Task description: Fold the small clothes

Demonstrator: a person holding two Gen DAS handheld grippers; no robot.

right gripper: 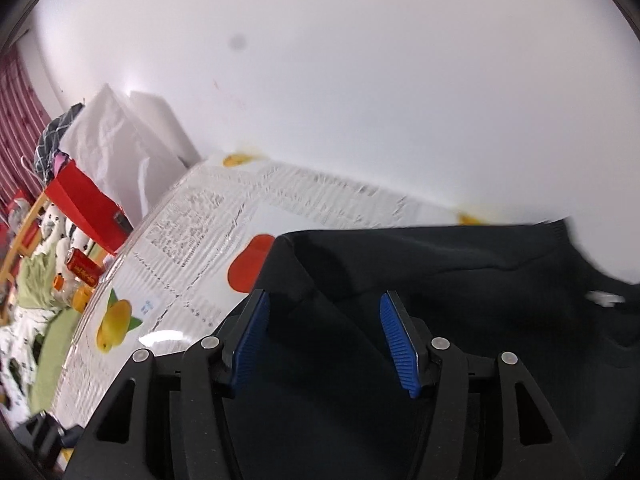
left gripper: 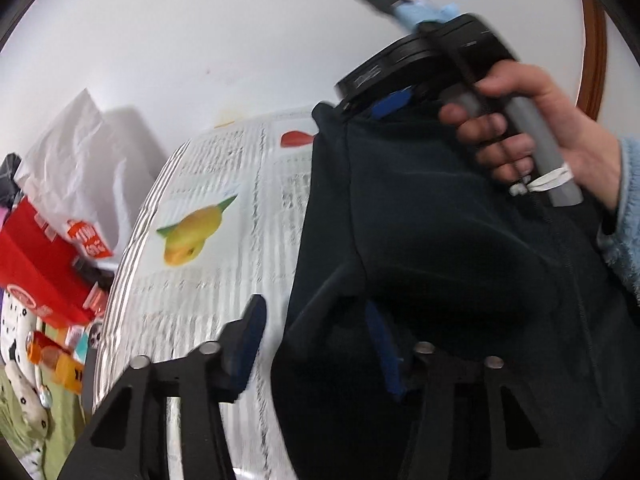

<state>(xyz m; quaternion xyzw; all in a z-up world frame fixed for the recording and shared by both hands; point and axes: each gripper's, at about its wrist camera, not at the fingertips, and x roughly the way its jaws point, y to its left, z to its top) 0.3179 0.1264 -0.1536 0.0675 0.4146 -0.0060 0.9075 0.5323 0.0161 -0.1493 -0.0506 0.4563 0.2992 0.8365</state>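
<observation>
Dark garment point(right gripper: 420, 280) on printed tablecloth point(right gripper: 208, 216), red box point(left gripper: 36, 264) beside, both claws point(right gripper: 322, 338) parted, ungripping.

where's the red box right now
In the left wrist view the red box sits at the far left edge, beside the white plastic bag, just off the newspaper-print table cover.

Plain white wall point(right gripper: 360, 80) fills most of the back, evenly lit with one soft glare patch near 10 o'clock. The table point(right gripper: 208, 216) is covered in a glossy newsprint-style sheet with fruit pictures, a yellow mango point(right gripper: 114, 320) at 8 o'clock. Clutter at 9 o'clock: white plastic bag point(right gripper: 116, 148), red box point(right gripper: 86, 204), spotted bedding point(right gripper: 60, 232). Red striped curtain point(right gripper: 16, 120) hangs at far left, and a curved wooden frame point(left gripper: 594, 52) at 2 o'clock in the left wrist view.
</observation>
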